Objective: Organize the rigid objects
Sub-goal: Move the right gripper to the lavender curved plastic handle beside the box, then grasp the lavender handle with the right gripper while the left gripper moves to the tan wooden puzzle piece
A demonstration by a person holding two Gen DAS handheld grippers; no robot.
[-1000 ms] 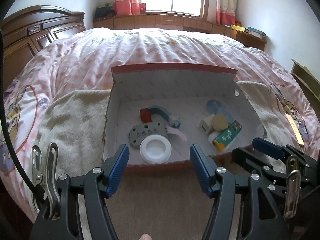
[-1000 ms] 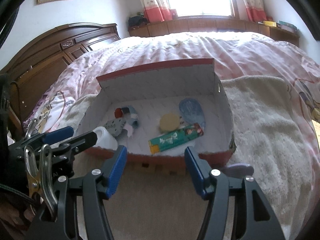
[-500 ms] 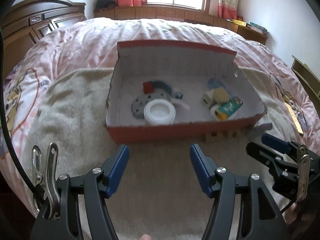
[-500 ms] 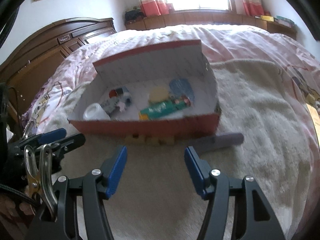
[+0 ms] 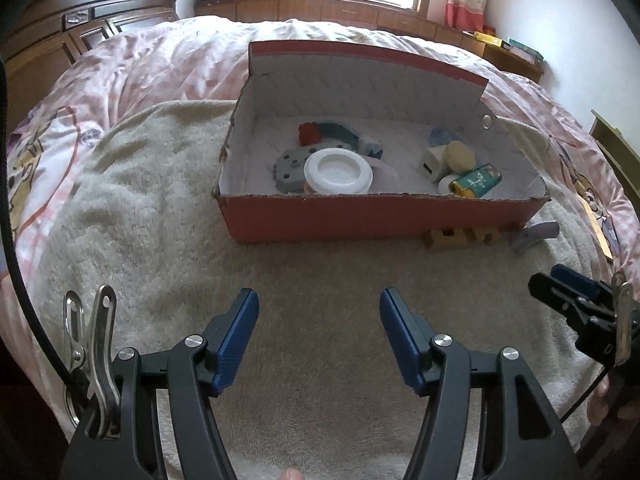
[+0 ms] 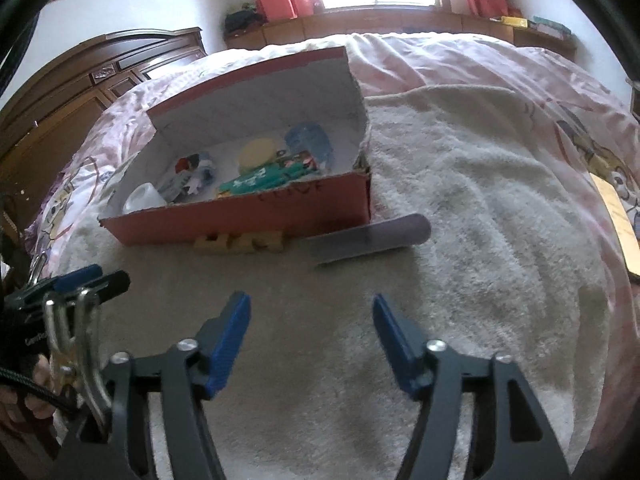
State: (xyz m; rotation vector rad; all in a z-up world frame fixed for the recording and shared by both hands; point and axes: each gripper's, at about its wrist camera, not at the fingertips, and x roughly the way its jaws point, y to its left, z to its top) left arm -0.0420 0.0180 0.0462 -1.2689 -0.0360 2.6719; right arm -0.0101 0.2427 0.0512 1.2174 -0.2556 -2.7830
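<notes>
A red cardboard box (image 5: 360, 220) (image 6: 248, 216) with a white inside stands on a cream towel on the bed. It holds several small items, among them a white round lid (image 5: 338, 171) and a green tube (image 6: 264, 178). Against its front wall on the towel lie a tan wooden block (image 5: 460, 237) (image 6: 240, 242) and a grey-purple stick (image 6: 368, 240) (image 5: 536, 235). My left gripper (image 5: 318, 316) is open over bare towel, short of the box. My right gripper (image 6: 311, 320) has nothing between its fingers, and its jaws are opening; it hovers short of the block and the stick.
The cream towel (image 5: 140, 220) covers the near part of a pink quilt (image 5: 160, 56). A dark wooden headboard (image 6: 80, 76) stands at the left. A low wooden cabinet (image 5: 340, 10) runs under the window at the back. A yellow flat strip (image 6: 618, 216) lies at the right.
Both grippers have drawn back from the box and sunk toward the towel, so the box's red front, the block and the stick came into sight. The right jaws have widened.
</notes>
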